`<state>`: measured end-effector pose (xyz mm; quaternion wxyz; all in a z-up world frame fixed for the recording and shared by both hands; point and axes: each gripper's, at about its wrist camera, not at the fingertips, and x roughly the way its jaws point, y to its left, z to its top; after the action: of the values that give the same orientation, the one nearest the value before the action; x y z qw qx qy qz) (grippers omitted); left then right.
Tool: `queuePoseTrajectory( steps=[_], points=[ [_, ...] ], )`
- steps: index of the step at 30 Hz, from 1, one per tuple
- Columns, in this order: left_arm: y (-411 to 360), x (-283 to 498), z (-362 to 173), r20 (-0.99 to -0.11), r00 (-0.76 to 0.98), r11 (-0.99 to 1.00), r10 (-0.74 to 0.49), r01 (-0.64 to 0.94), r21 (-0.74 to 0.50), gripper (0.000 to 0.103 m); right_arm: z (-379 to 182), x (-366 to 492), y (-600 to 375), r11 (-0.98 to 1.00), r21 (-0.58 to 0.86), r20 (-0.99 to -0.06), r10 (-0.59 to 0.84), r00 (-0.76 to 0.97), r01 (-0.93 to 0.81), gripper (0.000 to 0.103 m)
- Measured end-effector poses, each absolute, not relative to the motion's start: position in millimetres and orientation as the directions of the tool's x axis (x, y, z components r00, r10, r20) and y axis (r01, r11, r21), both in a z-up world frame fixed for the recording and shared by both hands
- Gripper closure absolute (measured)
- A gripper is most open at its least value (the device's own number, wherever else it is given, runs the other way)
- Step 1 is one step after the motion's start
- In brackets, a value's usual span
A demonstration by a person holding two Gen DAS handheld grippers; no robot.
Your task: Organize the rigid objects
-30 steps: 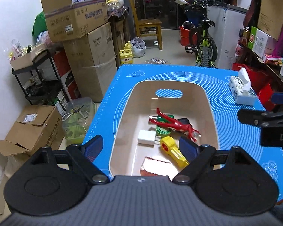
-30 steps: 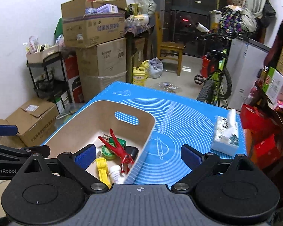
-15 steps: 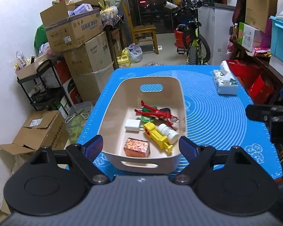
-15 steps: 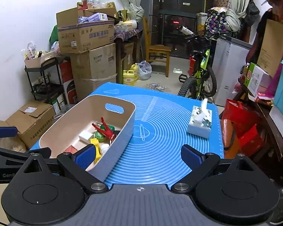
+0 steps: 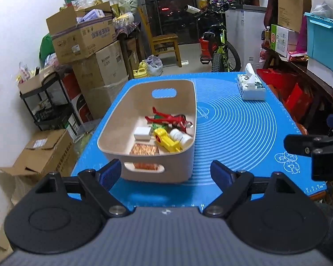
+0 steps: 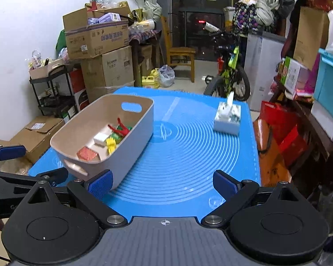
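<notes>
Both of our grippers hold their jaws spread with nothing between them: the left gripper (image 5: pixel 166 173) faces the near end of the beige bin (image 5: pixel 189 155) at twelve o'clock, the right gripper (image 6: pixel 161 182) has it at ten. The bin's long axis runs away from us, the small objects (image 5: pixel 164 130) already inside. Open blue mat (image 6: pixel 188 155) lies rightward, with the tissue box (image 6: pixel 227 119) at one o'clock, far.

Probably home storeroom: stacked cartons (image 5: pixel 84 37), bicycle (image 5: pixel 219 51)

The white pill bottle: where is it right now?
In the left wrist view, the white pill bottle lies inside the beige bin, near its right wall, beside the yellow toy.
</notes>
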<state>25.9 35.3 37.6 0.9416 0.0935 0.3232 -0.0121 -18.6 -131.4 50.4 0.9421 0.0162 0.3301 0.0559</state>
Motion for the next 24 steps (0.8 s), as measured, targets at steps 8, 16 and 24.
queuePoseTrajectory(
  steps=[8, 16, 24],
  points=[
    [35, 11, 16, -0.598, 0.8, 0.984, 0.057, 0.058, 0.171, 0.016, 26, -38, -136, 0.996, 0.063, -0.618, 0.093, 0.781, -0.069, 0.007],
    [40, 1, -8, -0.619, 0.784, 0.986, 0.044, 0.064, 0.151, 0.016, 1, -53, -128, 0.998, 0.028, -0.616, 0.064, 0.785, -0.06, 0.007],
    [39, -4, -17, -0.621, 0.784, 0.987, 0.031, 0.073, 0.141, 0.016, -16, -58, -129, 0.999, 0.016, -0.617, 0.039, 0.786, -0.037, 0.007]
  ],
)
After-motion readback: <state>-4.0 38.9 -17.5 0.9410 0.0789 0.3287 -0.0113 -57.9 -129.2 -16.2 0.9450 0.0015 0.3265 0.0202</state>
